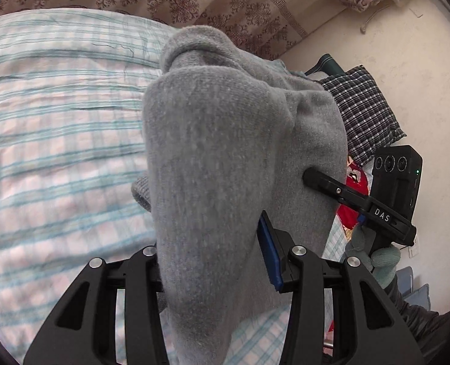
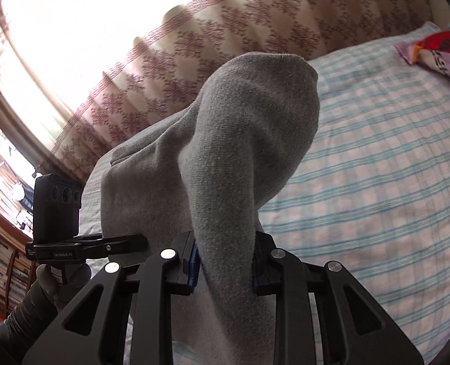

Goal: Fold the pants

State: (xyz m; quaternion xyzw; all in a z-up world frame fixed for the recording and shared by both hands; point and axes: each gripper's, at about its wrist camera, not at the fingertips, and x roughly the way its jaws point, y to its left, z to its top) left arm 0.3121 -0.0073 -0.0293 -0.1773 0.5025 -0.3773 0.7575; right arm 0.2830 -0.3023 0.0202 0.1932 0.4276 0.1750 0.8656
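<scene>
Pants (image 1: pixel 212 158) hide left gripper (image 1: pixel 216 261) fingertips; bedsheet (image 1: pixel 57 121) partly covered.

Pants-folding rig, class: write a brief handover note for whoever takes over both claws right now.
Left claw: shut on the grey pants, fabric bunched between its fingers.
Right claw: shut on the same pants, gripping another bunch.
Pants are held up over the checked bedsheet, draping over both claws.
Done: both grips taken.
Left: no neat fold shows yet; lay the pants flat on the bed, then fold.
</scene>
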